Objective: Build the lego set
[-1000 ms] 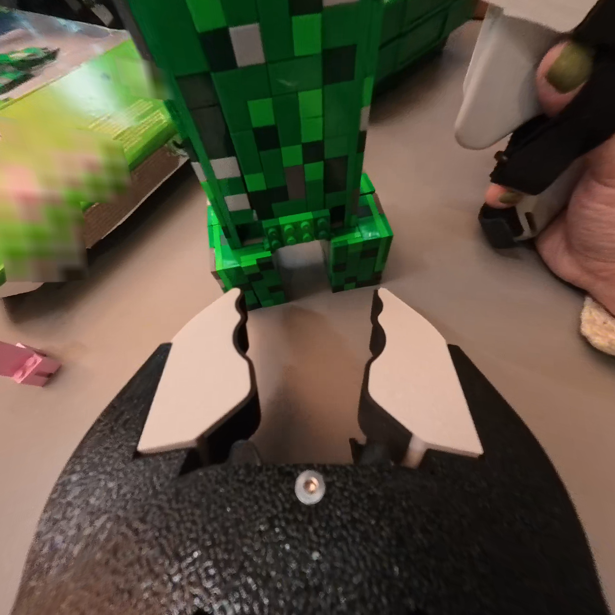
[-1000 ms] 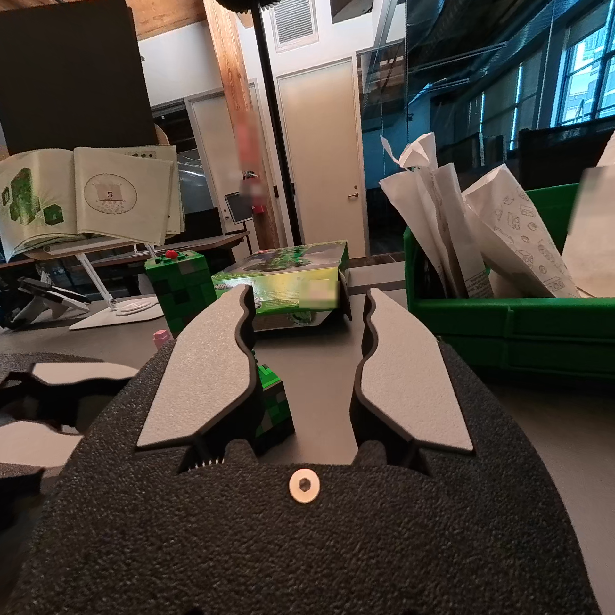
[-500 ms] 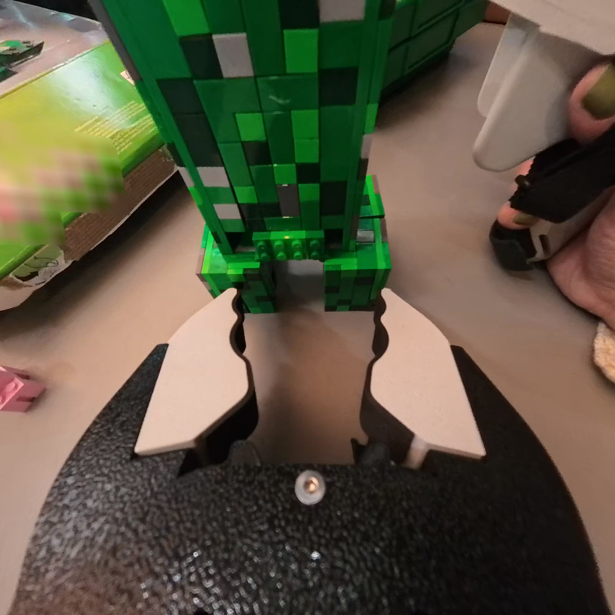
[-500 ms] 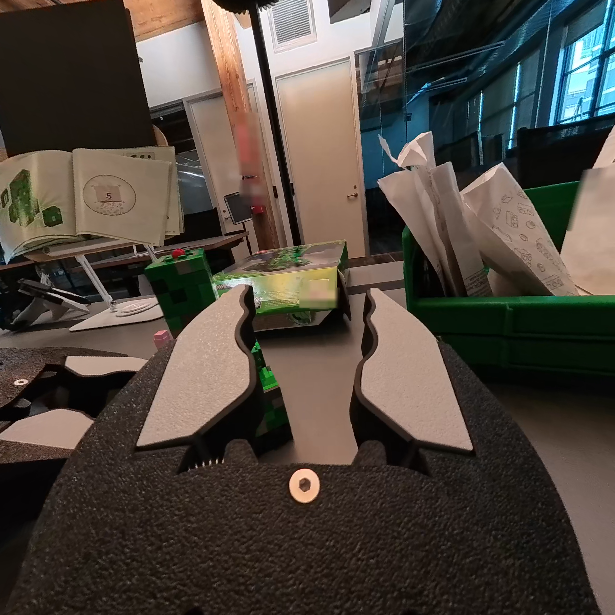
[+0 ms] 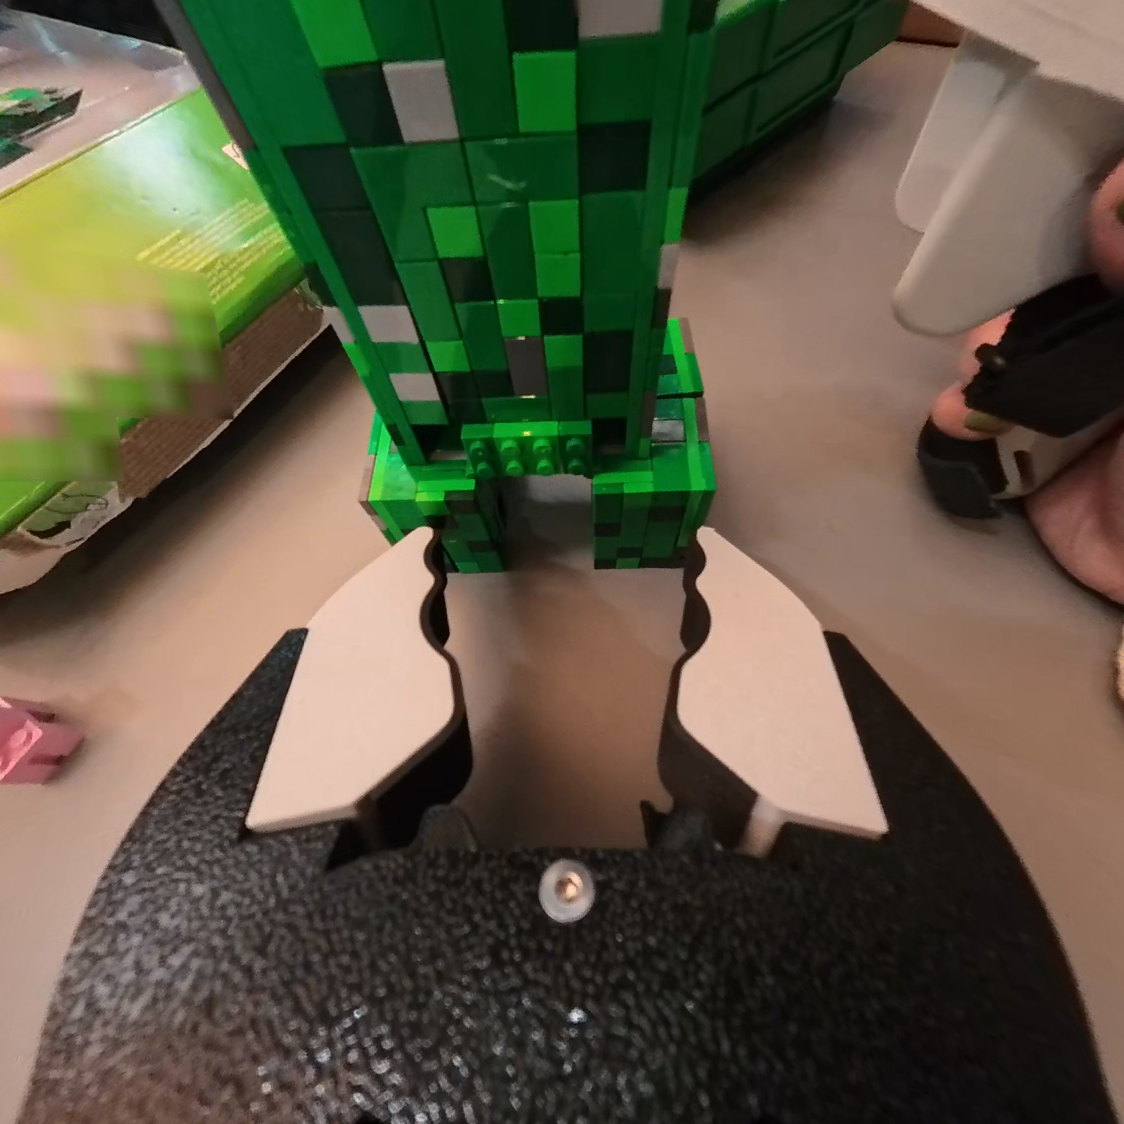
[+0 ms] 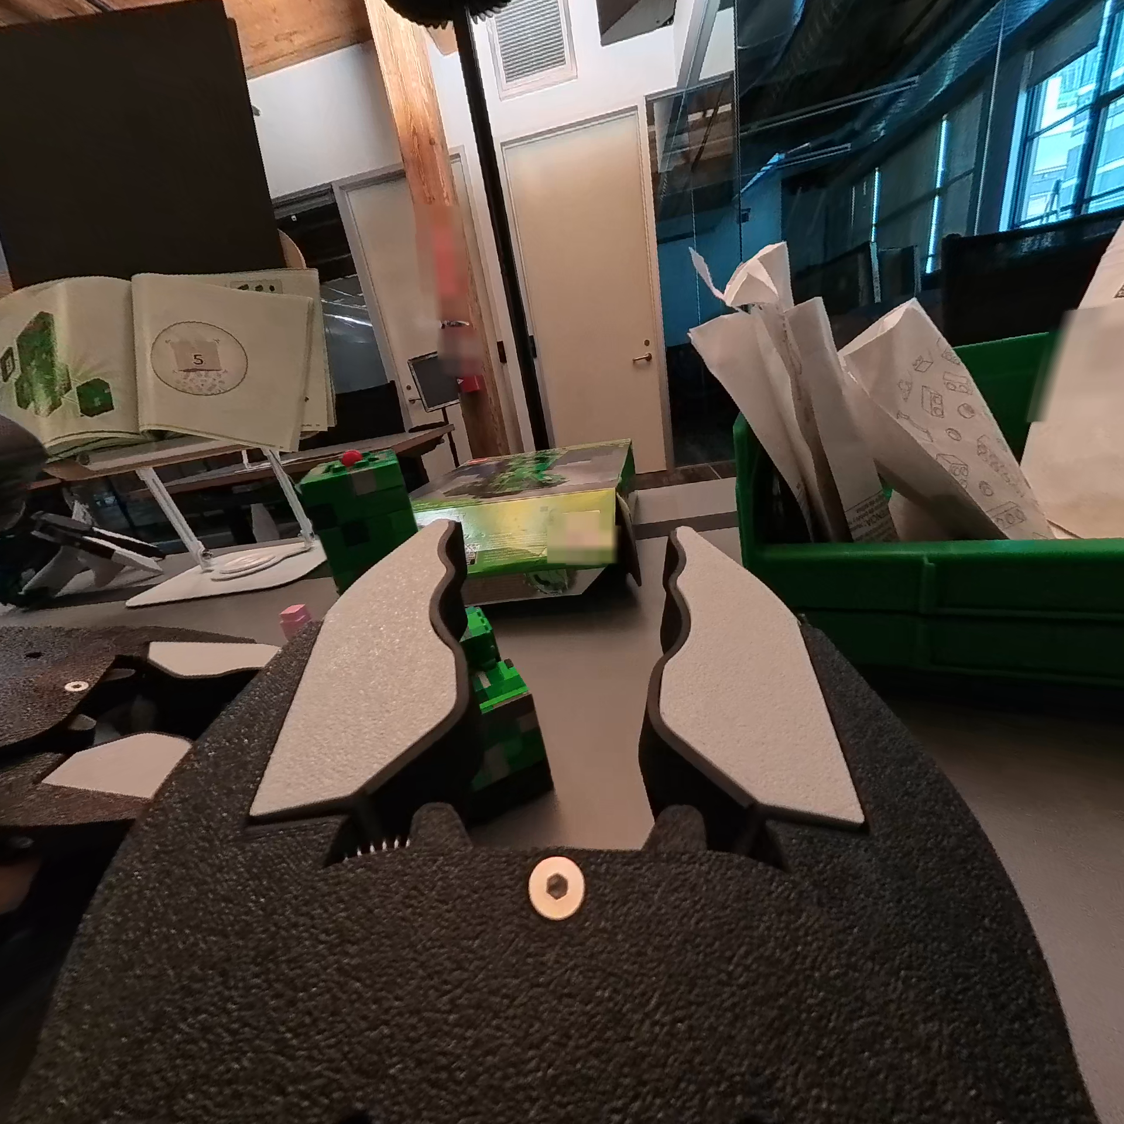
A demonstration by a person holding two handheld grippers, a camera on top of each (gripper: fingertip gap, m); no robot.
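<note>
In the left wrist view, the left gripper is held wide open and empty, its fingers flanking the feet of the tall green lego figure, which stands upright on the grey desk; the tips sit just beside the two front legs without clearly touching them. A row of bare studs shows between the legs at the foot of the body. The step in hand looks like bracing or gripping the base of the figure, so the next move probably calls for closing gently on the feet without tipping the tall body. A hand holding the other tool lies to the right, the green set box to the left, and a pink brick near the left edge. In the right wrist view, the right gripper is likewise open and holds nothing; a small green sub-build rests on the desk close against its left finger. Beyond are a second green block assembly, an open instruction booklet on a stand, and a green bin stuffed with white paper bags. The room is an office with a wooden post, pale doors and glass partitions.
</note>
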